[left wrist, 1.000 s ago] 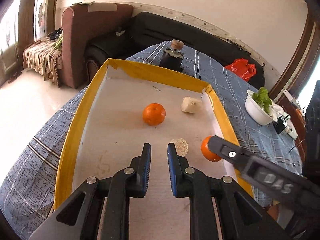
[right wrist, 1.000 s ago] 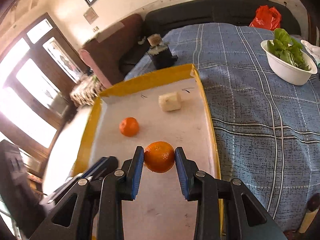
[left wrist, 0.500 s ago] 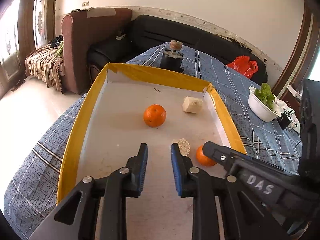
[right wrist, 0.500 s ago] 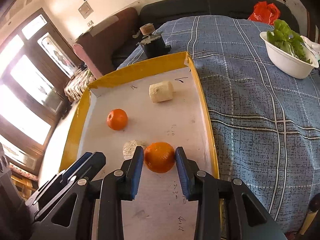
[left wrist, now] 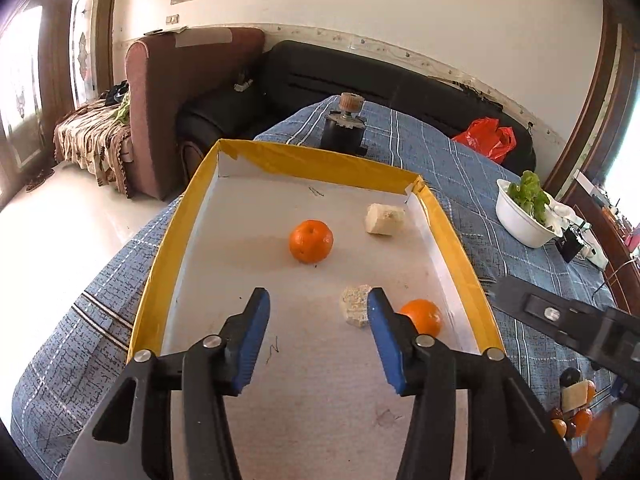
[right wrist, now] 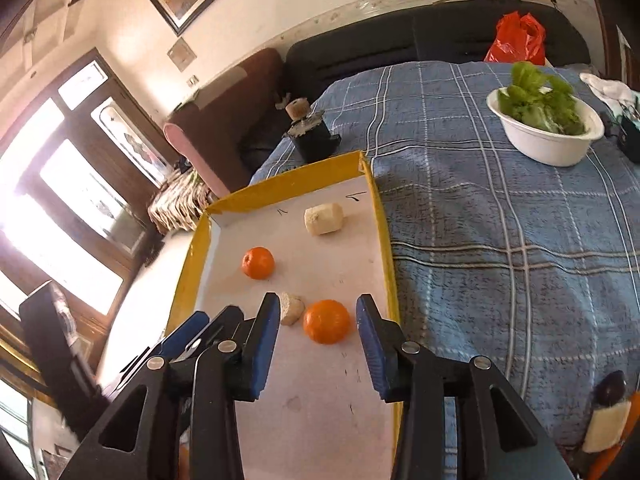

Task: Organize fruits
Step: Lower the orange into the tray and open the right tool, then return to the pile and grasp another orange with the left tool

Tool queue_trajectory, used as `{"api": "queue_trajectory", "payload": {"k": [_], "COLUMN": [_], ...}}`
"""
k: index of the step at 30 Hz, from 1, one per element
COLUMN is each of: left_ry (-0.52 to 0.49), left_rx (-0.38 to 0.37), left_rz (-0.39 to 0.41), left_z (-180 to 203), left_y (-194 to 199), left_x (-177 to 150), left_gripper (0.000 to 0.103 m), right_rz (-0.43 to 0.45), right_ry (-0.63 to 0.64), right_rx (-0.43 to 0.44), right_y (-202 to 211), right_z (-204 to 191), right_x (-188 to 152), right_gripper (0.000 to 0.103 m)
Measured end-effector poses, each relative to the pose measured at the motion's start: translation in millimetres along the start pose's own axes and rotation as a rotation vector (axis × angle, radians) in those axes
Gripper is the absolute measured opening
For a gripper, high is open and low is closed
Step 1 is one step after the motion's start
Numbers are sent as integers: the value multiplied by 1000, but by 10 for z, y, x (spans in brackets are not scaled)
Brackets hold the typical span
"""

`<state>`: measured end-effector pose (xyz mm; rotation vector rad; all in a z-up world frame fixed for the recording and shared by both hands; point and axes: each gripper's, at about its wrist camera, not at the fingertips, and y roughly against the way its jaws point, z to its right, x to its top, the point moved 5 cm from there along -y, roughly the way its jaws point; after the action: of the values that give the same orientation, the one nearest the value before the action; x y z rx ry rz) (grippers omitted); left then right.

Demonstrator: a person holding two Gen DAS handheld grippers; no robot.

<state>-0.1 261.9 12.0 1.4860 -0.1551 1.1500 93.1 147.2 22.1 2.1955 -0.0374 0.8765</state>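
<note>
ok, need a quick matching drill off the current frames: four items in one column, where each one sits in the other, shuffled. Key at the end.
Items
1. near orange
2. far orange
3. white bowl of lettuce
4. red plastic bag

Places
A. on the dark sofa behind the table
B. mid-tray, clear of both grippers
C. on the blue checked cloth, outside the yellow-rimmed tray
D. on the tray floor between the open fingers of the right gripper, untouched

Pairs: 1-D, 2-B, 3-C, 4-A
</note>
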Motion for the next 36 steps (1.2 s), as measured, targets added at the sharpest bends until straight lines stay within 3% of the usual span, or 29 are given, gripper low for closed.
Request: {"api": "queue_trajectory", "payload": {"k": [8,14,17,22,26,31,34,36], "left_ry": [-32,-39,-82,-260,-458,-683,-702,-696], "left_rx": [-10,-118,-177,-336,-506,-556,-553,-531], "left_rz": [40,70,79,45,-36,-81,-130,-157], "left_z": [47,125,265,742,1279,1805,1951,1976], "left_y": [83,241,350,571,731,831,723,607], "left_x": [10,20,-21,-271,-671,-1118,-1215,-1245], "left_gripper": [61,61,61,61,61,41,27,23], "right_rz": [52,128,176,227,267,269,265,261], "right_ry": [-30,-39,-47,-96,-107,-147,-163,-171], "right_rx": [28,-9,-72,-111,-134,-126,-111,-99], "right_y": [538,1110,1391,1712,1830,1816,1789,1783], "right_z": [240,601,857,1263,1448,1655,1734,1756], "right_x": [-139,-296,-386,-518,-610,-694,-738,-761], "right_gripper": [44,51,53,53,53,52,52,52]}}
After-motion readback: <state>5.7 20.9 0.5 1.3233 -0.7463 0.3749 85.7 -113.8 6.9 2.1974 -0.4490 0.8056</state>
